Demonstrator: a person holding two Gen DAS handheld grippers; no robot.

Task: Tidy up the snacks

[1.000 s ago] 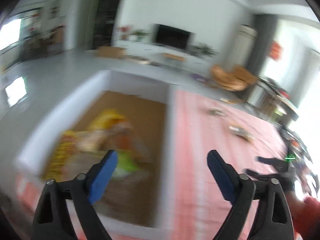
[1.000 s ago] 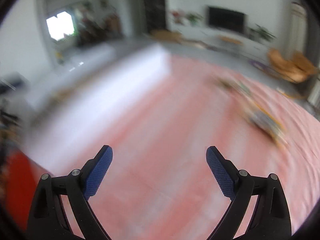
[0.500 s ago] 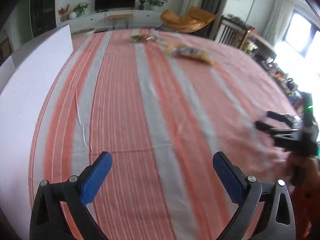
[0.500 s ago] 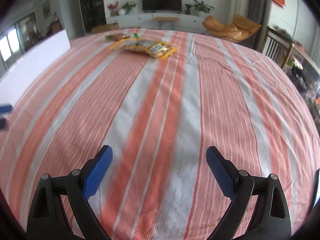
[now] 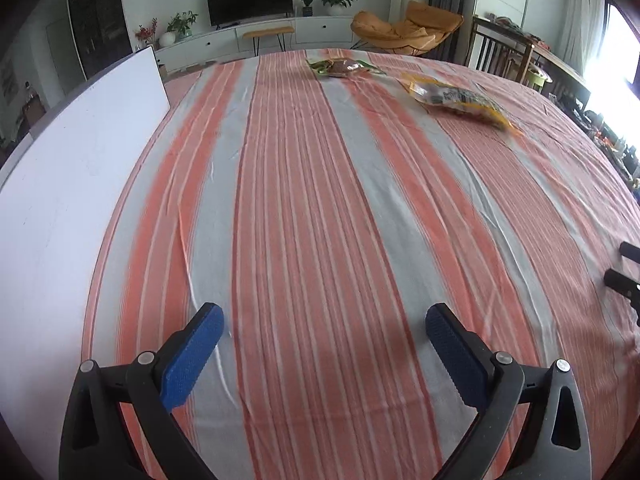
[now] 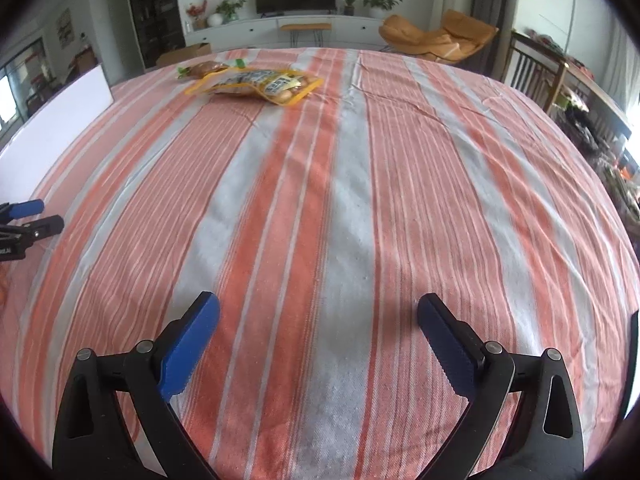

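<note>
Two snack bags lie at the far end of the striped tablecloth. The yellow-edged bag (image 5: pixel 456 100) shows in the left wrist view and in the right wrist view (image 6: pixel 260 84). A green-edged bag (image 5: pixel 344 66) lies beyond it, also in the right wrist view (image 6: pixel 208 68). A white box's wall (image 5: pixel 72 184) stands along the left, also in the right wrist view (image 6: pixel 60 116). My left gripper (image 5: pixel 324 332) is open and empty over the cloth near the box. My right gripper (image 6: pixel 318 320) is open and empty, far from the bags.
The orange and grey striped cloth (image 6: pixel 340 200) covers the whole table. Dark chairs (image 6: pixel 532 68) stand along the right edge. The left gripper's fingers (image 6: pixel 28 216) show at the right wrist view's left edge.
The left gripper has swung from over the box's inside, where a snack bag lay, to over the cloth. The right wrist view has steadied, facing the far snack bags. Both stay open.
</note>
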